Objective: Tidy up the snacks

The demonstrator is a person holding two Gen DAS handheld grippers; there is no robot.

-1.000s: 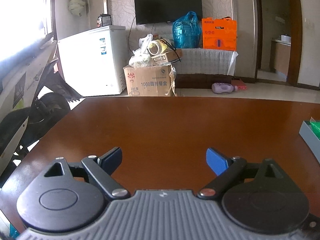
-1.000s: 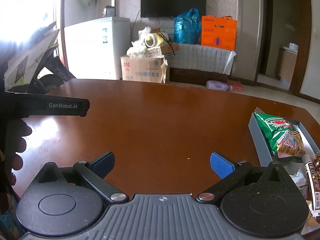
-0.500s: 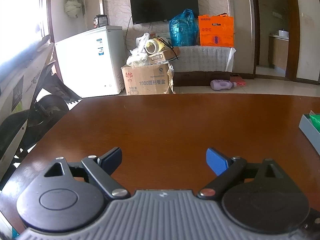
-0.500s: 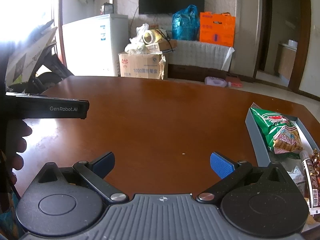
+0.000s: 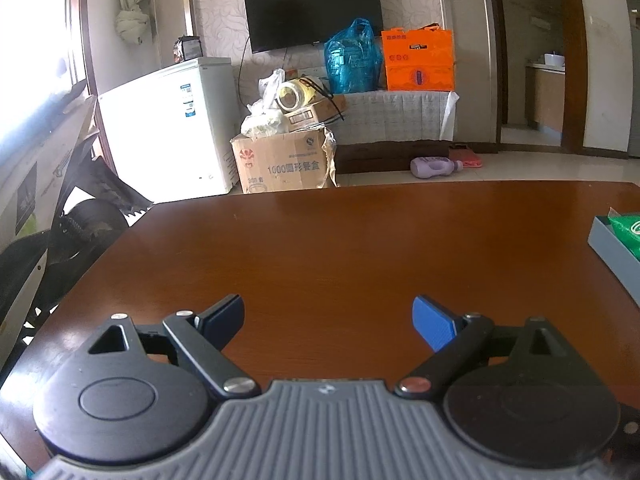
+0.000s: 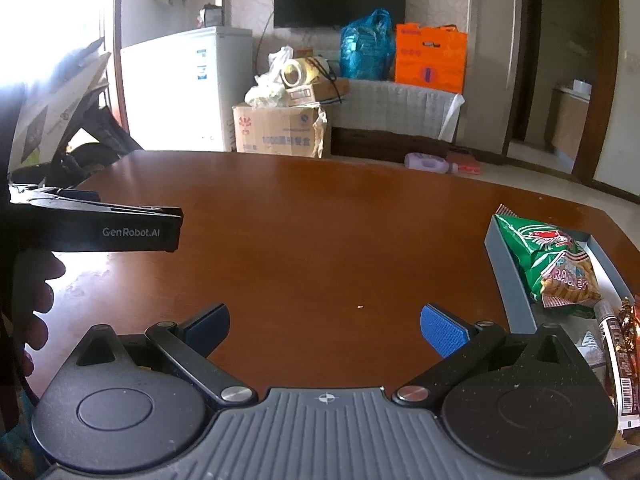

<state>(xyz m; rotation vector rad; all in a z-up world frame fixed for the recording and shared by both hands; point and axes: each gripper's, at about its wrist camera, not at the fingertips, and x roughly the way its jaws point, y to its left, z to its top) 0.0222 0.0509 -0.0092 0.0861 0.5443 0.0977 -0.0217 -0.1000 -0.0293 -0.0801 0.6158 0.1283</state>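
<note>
a: which step is this?

b: looks like a pause between picks, or the end. the left tool (image 5: pixel 328 318) is spread wide with nothing between its pads, over bare wood. the right tool (image 6: pixel 325 326) is just as wide and empty.

a: where are the snacks?

b: in the grey tray (image 6: pixel 505 276) at the right side of the counter (image 6: pixel 320 240). a green cracker bag (image 6: pixel 554 258) lies at its far end, and a brown bar with a barcode (image 6: pixel 618 356) sits nearer, partly hidden behind the right tool. the left view only catches the tray's corner (image 5: pixel 612 250).

a: so what's next?

b: i see no loose snack on the counter, so i'd guess either tidying what's in the tray or stopping. tidying would need the right tool to swing right and dip over the tray wall.

a: room to move?

b: plenty in the middle. mind the counter's far edge, the tray wall, and the left tool's body (image 6: pixel 108 228) close on the left of the right one.
</note>
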